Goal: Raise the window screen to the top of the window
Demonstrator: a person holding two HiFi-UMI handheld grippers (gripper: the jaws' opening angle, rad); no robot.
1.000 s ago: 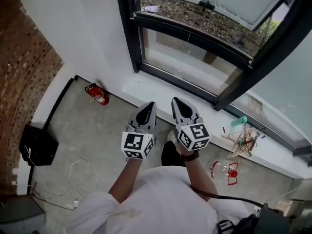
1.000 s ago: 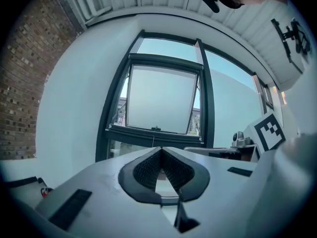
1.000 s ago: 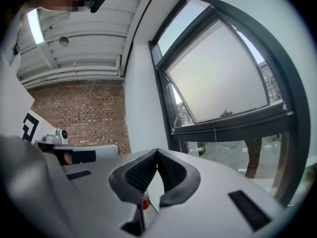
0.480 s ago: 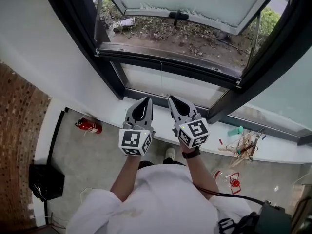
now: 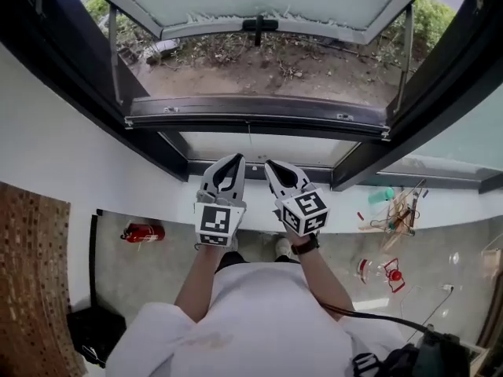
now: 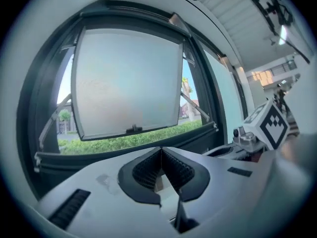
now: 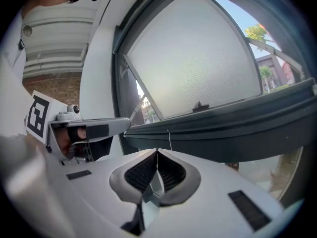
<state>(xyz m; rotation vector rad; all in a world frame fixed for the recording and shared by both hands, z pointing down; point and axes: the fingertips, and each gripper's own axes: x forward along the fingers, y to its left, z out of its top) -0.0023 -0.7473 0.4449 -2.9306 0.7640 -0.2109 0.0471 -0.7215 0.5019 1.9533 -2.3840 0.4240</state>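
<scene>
Since 1 s ago: left gripper (image 5: 235, 159) and right gripper (image 5: 272, 165), both 2 closed and empty, have moved far-ward to the window sill (image 5: 354, 199). Approach done; dark screen rail (image 5: 251, 116) not yet gripped.

left gripper (image 5: 231, 162): jaws closed, empty, held forward
right gripper (image 5: 274, 166): jaws closed, empty, just beside left

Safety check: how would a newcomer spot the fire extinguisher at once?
Find the open window, then the grey floor below its white sill. The fire extinguisher sits toward the brick wall: a solid red cylinder, unlike the red-and-clear item at the other end.
</scene>
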